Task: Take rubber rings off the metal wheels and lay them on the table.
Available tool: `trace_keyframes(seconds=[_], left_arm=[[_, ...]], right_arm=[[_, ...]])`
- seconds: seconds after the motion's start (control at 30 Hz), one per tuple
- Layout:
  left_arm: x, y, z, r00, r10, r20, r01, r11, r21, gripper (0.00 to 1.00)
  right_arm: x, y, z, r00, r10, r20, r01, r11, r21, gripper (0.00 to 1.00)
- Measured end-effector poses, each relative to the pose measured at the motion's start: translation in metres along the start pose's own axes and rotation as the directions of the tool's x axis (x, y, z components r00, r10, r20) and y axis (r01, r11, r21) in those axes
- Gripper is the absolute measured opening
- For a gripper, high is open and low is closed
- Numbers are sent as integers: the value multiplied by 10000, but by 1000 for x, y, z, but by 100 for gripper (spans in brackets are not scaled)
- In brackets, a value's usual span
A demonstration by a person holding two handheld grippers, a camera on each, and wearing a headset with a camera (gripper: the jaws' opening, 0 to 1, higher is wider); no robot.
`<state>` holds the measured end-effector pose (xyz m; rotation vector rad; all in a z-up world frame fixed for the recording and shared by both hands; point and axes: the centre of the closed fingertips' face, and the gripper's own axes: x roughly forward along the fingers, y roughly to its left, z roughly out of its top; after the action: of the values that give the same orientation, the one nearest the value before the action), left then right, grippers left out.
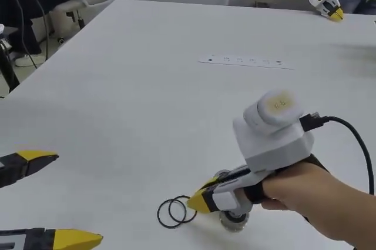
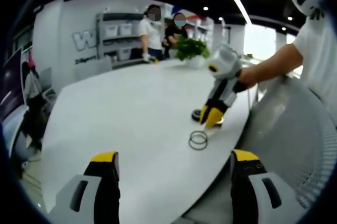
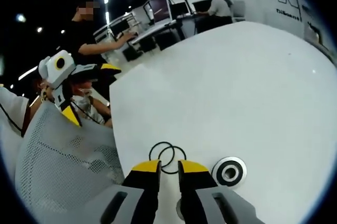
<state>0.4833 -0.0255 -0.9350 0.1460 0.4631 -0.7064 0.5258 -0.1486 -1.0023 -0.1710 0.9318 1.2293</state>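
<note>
Nearest me, my left gripper (image 1: 79,197) hangs spread wide. My right gripper (image 1: 202,202), jaws nearly together on nothing, sits over a metal wheel (image 1: 234,220). From the left gripper view, two rubber rings (image 2: 198,140) overlap flat on the table (image 2: 131,108). From the right gripper view, they lie just past my tips. I judge them light and floppy, best pinched across one band.
</note>
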Motion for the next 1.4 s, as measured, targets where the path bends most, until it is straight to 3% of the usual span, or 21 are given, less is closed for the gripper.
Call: trace_keyframes(seconds=[0.43, 0.67, 0.87, 1.13, 1.33, 1.4], left_arm=[[1, -1, -2, 9999, -101, -114, 102, 9999, 94, 88], [2, -2, -1, 9997, -175, -156, 178, 9997, 181, 88], [3, -1, 0, 9997, -196, -150, 199, 9996, 223, 88], [2, 0, 2, 9996, -212, -173, 217, 9994, 277, 88], [2, 2, 9, 9997, -223, -119, 228, 9989, 398, 88], [2, 3, 14, 9997, -237, -82, 241, 9985, 495, 88]], right_arm=[[-32, 4, 11, 9994, -217, 284, 247, 9936, -1103, 17], [-54, 10, 31, 9951, -142, 977, 290, 9881, -1513, 22], [-75, 11, 50, 9855, -120, 1690, 416, 9841, -1727, 25], [-99, 11, 61, 9715, -26, 2371, 562, 9740, -2195, 34], [-116, 0, 69, 9501, -129, 3117, 773, 9777, -1953, 36], [-118, -5, 69, 9468, -245, 3208, 886, 9784, -1869, 37]])
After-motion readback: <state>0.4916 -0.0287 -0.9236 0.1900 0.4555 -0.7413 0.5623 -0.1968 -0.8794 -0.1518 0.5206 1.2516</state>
